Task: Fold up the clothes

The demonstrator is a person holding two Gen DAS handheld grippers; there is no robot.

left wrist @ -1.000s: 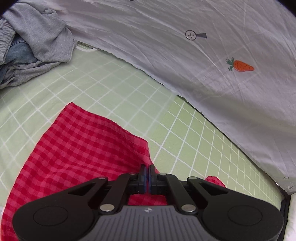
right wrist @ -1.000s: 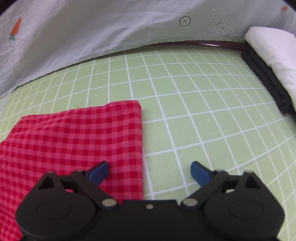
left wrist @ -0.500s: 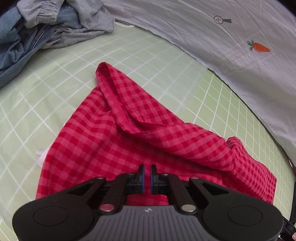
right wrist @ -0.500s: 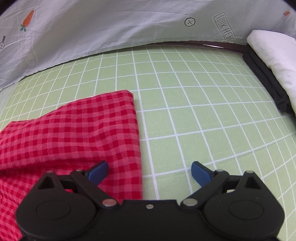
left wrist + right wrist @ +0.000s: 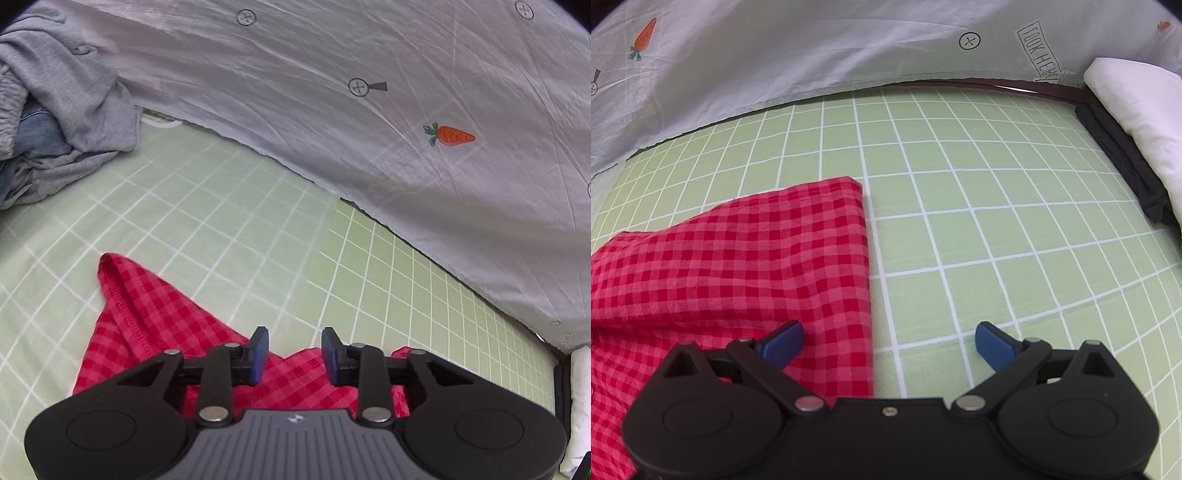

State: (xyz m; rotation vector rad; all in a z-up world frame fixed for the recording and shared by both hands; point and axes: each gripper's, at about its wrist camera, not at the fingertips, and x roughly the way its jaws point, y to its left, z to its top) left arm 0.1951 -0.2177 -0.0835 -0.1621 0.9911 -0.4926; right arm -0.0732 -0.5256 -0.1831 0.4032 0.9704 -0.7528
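Observation:
A red checked garment (image 5: 155, 325) lies partly folded on the green grid sheet (image 5: 229, 229). In the left wrist view a folded flap with a stitched hem points up-left. My left gripper (image 5: 294, 356) is open just above the garment's near edge, holding nothing. In the right wrist view the same garment (image 5: 746, 258) lies flat with a straight folded right edge. My right gripper (image 5: 888, 341) is wide open over that edge, its left fingertip (image 5: 783, 341) above the cloth, its right fingertip (image 5: 995, 345) above the sheet.
A heap of grey and blue denim clothes (image 5: 55, 110) sits at the back left. A pale carrot-print cloth (image 5: 369, 110) borders the far side. A white folded item (image 5: 1137, 107) on a black one (image 5: 1119, 147) lies at the right edge.
My left gripper was shut on the garment and carried it over; now it has opened and let go, and the flap lies folded. The right gripper stayed open and nearly still.

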